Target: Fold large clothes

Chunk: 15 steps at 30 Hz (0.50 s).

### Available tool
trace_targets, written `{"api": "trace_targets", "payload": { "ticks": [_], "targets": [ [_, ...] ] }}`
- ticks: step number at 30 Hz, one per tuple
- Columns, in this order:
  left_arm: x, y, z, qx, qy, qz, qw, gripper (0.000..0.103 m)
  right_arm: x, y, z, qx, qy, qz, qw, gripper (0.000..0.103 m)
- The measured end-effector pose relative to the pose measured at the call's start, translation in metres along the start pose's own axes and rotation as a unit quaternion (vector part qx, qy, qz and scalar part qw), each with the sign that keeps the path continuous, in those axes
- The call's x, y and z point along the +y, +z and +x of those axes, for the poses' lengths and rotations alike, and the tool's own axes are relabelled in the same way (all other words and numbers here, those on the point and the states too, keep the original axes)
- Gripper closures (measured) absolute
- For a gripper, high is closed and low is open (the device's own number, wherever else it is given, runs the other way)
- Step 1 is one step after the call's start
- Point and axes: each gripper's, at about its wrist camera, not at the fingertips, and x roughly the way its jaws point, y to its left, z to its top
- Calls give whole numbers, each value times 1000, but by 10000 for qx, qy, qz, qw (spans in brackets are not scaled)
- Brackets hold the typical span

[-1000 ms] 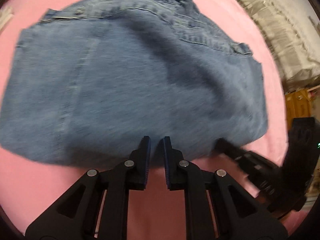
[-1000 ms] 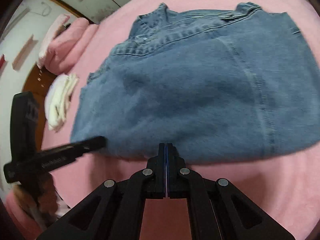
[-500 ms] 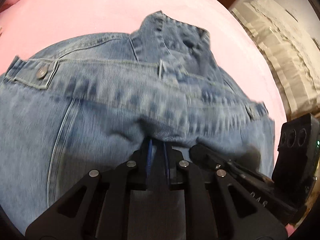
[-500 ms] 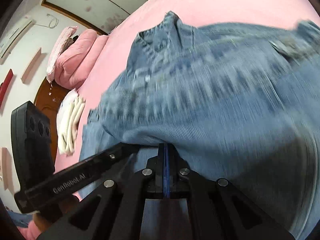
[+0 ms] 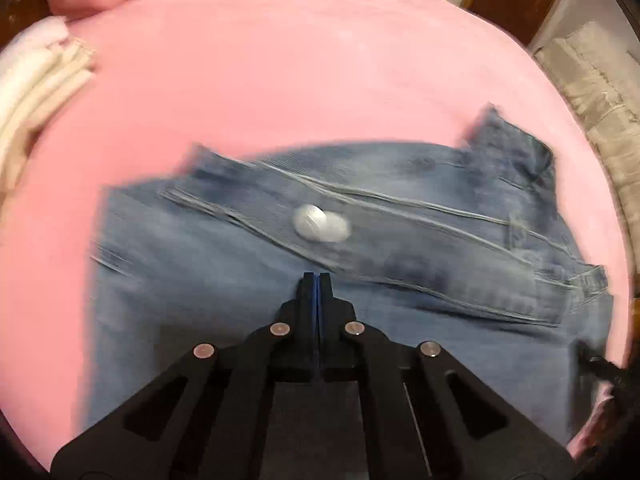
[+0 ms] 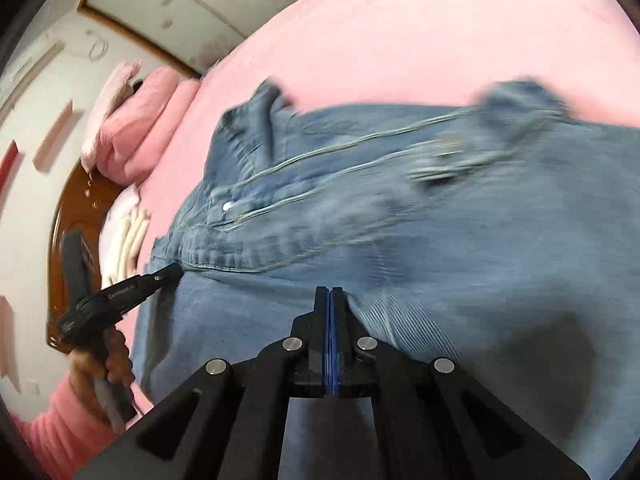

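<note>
Pink fleecy bedspread (image 5: 280, 80) under rumpled blue denim garment (image 5: 400, 280), stitched seams.

Readable text: one white printed brand word, blurred, likely "GenRobot.AI" | on: black side of left gripper (image 6: 172, 271), right wrist view | elsewhere: none legible

Each hand-held gripper (image 5: 318, 280) was matte black with triangular cut-outs, silver round pivot screws and blue pads, one arm bore white lettering, and the person wore a pink sleeve (image 6: 60, 436).
</note>
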Motion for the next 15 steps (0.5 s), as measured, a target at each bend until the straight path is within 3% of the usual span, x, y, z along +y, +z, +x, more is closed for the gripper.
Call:
{"api": "trace_targets", "payload": {
  "ticks": [3,5,7,12,13,15],
  "targets": [
    [37,8,2,-12,599,-257,9979,102,-23,2,-24,-196,-796,-113,9966,103],
    [58,11,2,13,489,-416,9979,102,-42,8,-46,-371,-1571,-74,9869,103],
    [66,12,6,67,869,-239,9959,102,-55,13,-59,-378,-1951,-115,9800,103],
    [59,20,-3,114,851,144,9962,102,-53,32,-65,-169,-2741,-986,9565,103],
    [54,26,-13,-43,752,254,9968,102,-49,39,-69,-244,-2603,-1180,9580,103],
    [41,35,-28,-322,338,474,9978,102,-37,55,-78,-387,-1928,-1554,9681,100]
  ]
}}
